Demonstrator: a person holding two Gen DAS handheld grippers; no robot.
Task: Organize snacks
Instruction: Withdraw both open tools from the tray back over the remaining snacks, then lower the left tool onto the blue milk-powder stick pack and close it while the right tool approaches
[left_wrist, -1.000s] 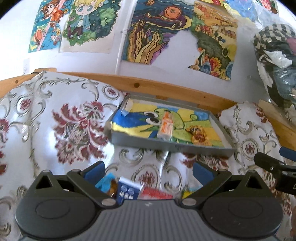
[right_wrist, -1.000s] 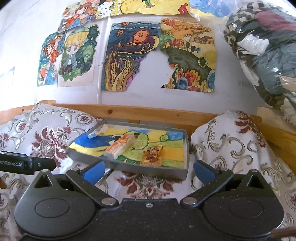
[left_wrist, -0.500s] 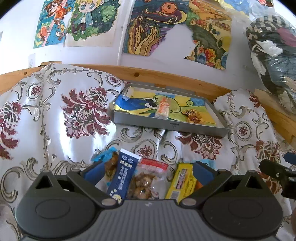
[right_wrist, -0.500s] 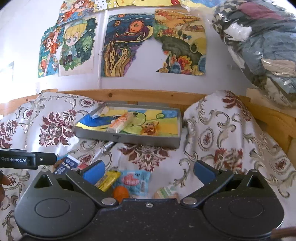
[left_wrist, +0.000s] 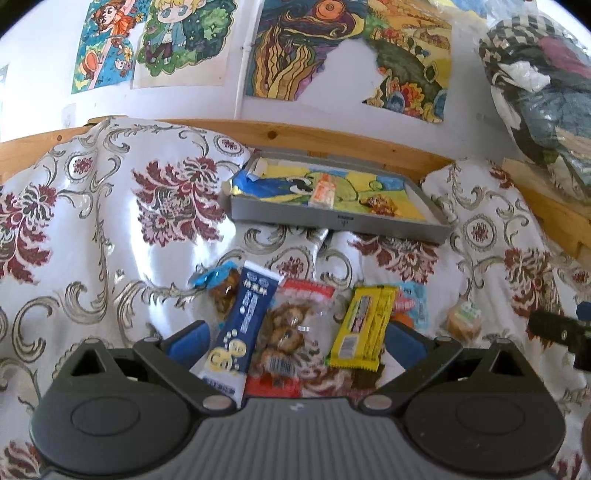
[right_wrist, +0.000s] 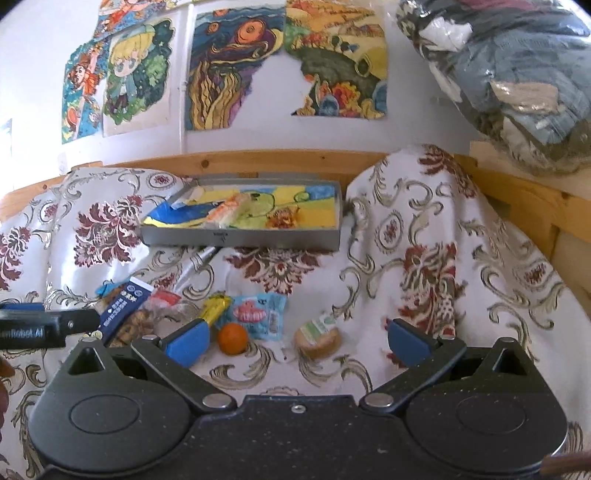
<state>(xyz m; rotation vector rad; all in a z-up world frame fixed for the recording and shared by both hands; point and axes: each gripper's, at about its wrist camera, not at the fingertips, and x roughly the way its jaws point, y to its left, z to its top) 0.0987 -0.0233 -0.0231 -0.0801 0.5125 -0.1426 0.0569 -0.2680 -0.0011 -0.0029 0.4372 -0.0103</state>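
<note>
Snacks lie scattered on the patterned cloth (left_wrist: 110, 229) in front of the grey tray (left_wrist: 332, 219), which already holds a pale wrapped bar (left_wrist: 323, 192) and a small brown sweet (left_wrist: 376, 202). I read this as the approach to another pick. My left gripper (left_wrist: 295, 341) hangs spread over the navy packet (left_wrist: 243, 328), clear nut bag (left_wrist: 291, 332) and yellow bar (left_wrist: 364, 326); my right gripper (right_wrist: 295, 338), also spread, frames the orange ball (right_wrist: 232, 338) and what may be a round biscuit (right_wrist: 319, 336). Next: lower, pinch one, carry it to the tray.
</note>
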